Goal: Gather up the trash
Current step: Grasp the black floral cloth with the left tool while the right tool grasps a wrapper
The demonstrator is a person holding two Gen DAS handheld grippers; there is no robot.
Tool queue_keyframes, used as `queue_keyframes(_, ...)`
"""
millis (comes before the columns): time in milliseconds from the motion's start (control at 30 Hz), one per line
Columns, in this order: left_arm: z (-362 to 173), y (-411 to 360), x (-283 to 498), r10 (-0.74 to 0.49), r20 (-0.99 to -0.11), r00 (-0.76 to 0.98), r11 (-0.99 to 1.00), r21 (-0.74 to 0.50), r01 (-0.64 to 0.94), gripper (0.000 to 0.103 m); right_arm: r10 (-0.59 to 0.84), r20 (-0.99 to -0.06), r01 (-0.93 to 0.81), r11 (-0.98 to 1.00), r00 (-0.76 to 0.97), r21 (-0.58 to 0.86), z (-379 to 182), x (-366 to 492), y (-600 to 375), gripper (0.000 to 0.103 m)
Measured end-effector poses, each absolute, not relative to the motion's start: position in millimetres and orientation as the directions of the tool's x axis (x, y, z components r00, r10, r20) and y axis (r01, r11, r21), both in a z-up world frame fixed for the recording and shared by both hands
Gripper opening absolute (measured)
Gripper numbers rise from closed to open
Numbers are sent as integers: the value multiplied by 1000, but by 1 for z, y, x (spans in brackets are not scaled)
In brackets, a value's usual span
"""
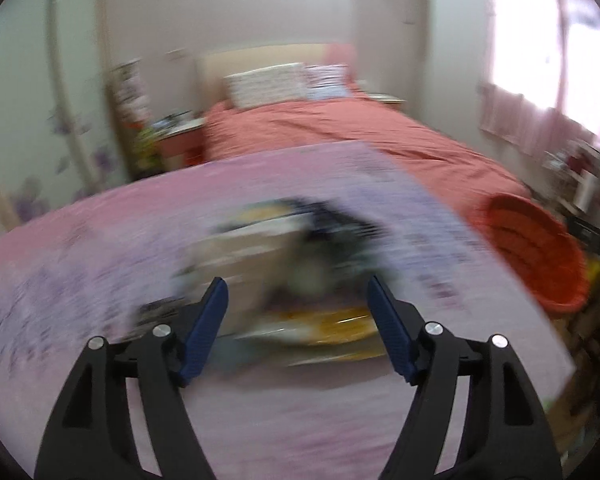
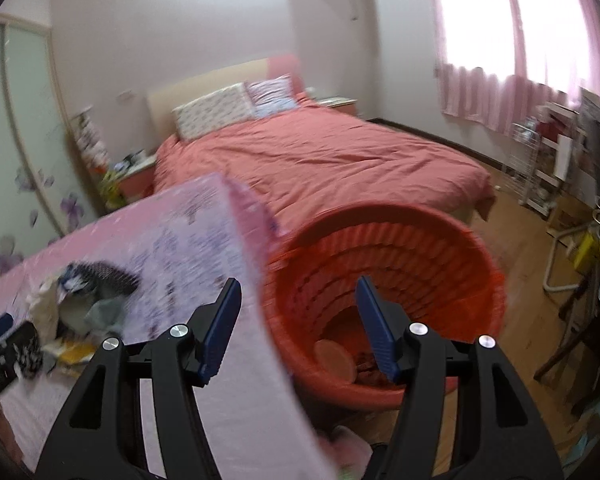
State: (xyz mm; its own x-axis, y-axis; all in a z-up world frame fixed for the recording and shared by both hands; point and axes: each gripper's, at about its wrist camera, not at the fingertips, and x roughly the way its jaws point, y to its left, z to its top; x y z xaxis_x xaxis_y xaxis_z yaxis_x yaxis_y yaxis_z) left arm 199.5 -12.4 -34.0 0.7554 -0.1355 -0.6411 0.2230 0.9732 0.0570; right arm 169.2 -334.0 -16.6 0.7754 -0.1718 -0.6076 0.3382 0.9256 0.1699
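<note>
A blurred pile of trash (image 1: 296, 256), wrappers and paper in yellow, white and dark blue, lies on a table under a pink cloth (image 1: 100, 248). My left gripper (image 1: 296, 290) is open and empty, just short of the pile. The pile also shows in the right wrist view (image 2: 80, 300) at the left. An orange ribbed basket (image 2: 384, 288) stands beside the table's right edge, with a tan disc and reddish scraps at its bottom. My right gripper (image 2: 298, 296) is open and empty above the table edge and the basket's mouth. The basket shows in the left view (image 1: 536, 252) too.
A bed with a red cover (image 2: 320, 160) lies beyond the table. A wardrobe with flower decals (image 1: 40, 120) stands on the left. A wire rack and a cluttered desk (image 2: 560, 160) stand on the right below the pink-curtained window. Wooden floor (image 2: 516, 248) shows beside the basket.
</note>
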Motion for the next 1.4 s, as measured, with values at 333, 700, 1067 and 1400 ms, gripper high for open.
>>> queue_keyframes(333, -72, 81, 233, -55, -748, 661, 998, -32, 47, 60, 70, -642, 94, 972, 763, 217, -28, 192, -247, 60)
queue_keyframes(700, -89, 91, 254, 45, -774, 632, 999, 41, -20, 32, 292, -672, -194, 956, 681, 220, -47, 215, -151, 61)
queue_keyframes(1067, -95, 108, 272, 36, -783, 622, 999, 31, -18, 37, 153, -776, -208, 978, 612, 29, -76, 252, -125, 64)
queue_keyframes(1400, -98, 111, 286, 22, -784, 620, 1000, 17, -15, 39, 139, -779, -49, 989, 611, 139, -78, 280, -151, 20)
